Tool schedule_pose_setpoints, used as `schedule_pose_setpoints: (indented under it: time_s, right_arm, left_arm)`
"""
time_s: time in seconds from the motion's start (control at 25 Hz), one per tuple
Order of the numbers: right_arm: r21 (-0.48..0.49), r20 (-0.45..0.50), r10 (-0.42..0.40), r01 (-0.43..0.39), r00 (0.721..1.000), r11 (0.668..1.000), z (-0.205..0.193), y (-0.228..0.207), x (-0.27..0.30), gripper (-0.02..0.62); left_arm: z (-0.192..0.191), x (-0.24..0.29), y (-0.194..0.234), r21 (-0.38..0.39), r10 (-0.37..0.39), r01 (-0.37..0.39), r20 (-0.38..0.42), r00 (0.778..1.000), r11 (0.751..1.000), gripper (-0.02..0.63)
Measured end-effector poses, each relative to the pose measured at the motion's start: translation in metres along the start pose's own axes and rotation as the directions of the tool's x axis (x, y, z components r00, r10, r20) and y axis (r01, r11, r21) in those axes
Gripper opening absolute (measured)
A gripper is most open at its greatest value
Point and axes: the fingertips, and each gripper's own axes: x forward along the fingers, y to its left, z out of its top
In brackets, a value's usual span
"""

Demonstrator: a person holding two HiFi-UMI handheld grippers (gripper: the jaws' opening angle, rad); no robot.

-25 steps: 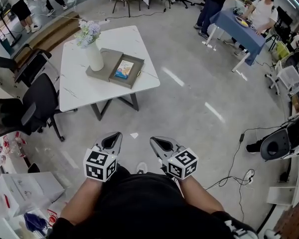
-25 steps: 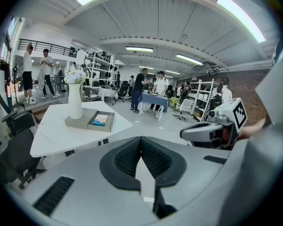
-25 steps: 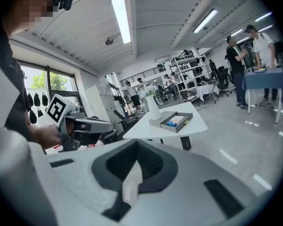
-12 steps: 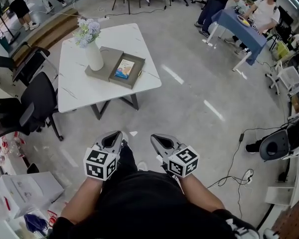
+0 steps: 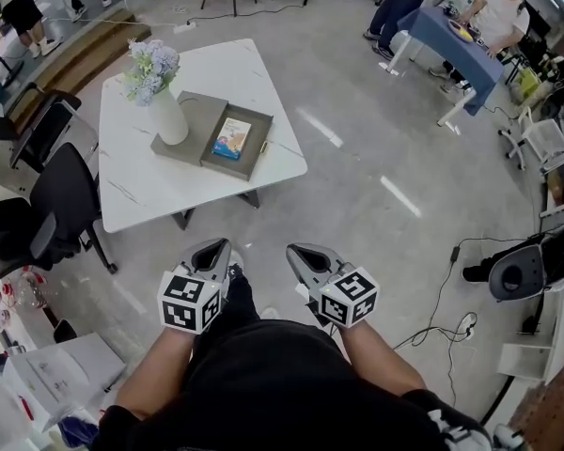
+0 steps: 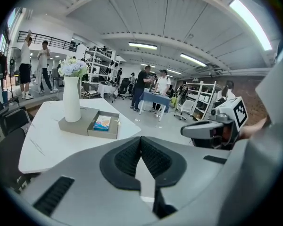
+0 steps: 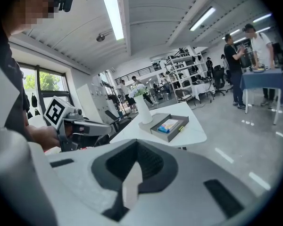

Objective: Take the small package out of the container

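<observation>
Tray (image 5: 259, 147) sits on the white table (image 5: 132, 186), toward the table's near-right corner as the head view shows it. It's a shallow grey tray w/ low walls. One pkg (image 5: 231, 139) lies flat inside: small, blue and yellow face up, walls on all sides, a strip of bare tray floor on its right. Can't read the print.

Touching the tray's left side is a flat grey slab (image 5: 193, 120). A white vase (image 5: 166, 116) stands upright on it, holding pale flowers (image 5: 150, 62).

L gripper (image 5: 211, 249) & R gripper (image 5: 305, 256) are both low in the head view, side by side over the floor (image 5: 357, 195), close to the person's body and pointing toward the table. Both are well apart from tray and pkg and touch neither.

L gripper view: L gripper (image 6: 141, 142) has its jaws together, pads meeting at the tips, nothing btwn them. Tray (image 6: 114, 132) and pkg (image 6: 103, 123) show beyond, vase (image 6: 71, 100) to their left, R gripper (image 6: 185, 131) off to the right.

R gripper view: R gripper (image 7: 137, 145) also has jaws closed at the tips, nothing held. Tray (image 7: 181, 125) w/ pkg (image 7: 169, 125) in it is ahead on the table, vase (image 7: 144, 109) behind it, L gripper (image 7: 114, 126) at left.

A dark chair (image 5: 61, 205) stands at the table's left edge.
</observation>
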Motion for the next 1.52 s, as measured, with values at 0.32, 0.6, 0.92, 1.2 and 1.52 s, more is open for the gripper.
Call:
schedule_pose_setpoints:
  time_s: [0.32, 0.6, 0.92, 1.2, 1.52]
  right_arm:
    - [0.001, 0.022, -0.029, 0.029, 0.999, 1.0, 0.058, -0.035, 0.056, -0.002]
    - [0.004, 0.034, -0.073, 0.073, 0.997, 0.997, 0.098, -0.057, 0.1, -0.002]
    - [0.005, 0.05, -0.11, 0.11, 0.993, 0.994, 0.13, -0.076, 0.15, -0.002]
    - [0.003, 0.047, -0.134, 0.134, 0.99, 0.991, 0.145, -0.083, 0.173, -0.002]
    - [-0.006, 0.034, -0.125, 0.126, 0.992, 0.992, 0.158, -0.098, 0.185, -0.002]
  left_arm:
    - [0.068, 0.05, 0.055, 0.036, -0.026, 0.026, 0.022, 0.999, 0.999, 0.002]
    - [0.112, 0.077, 0.098, 0.064, -0.057, 0.054, 0.037, 0.998, 0.996, 0.002]
    - [0.139, 0.107, 0.142, 0.09, -0.097, 0.093, 0.032, 0.995, 0.992, 0.002]
    - [0.151, 0.124, 0.163, 0.116, -0.125, 0.122, 0.023, 0.992, 0.986, 0.002]
    - [0.162, 0.142, 0.172, 0.121, -0.123, 0.12, 0.02, 0.992, 0.985, 0.002]
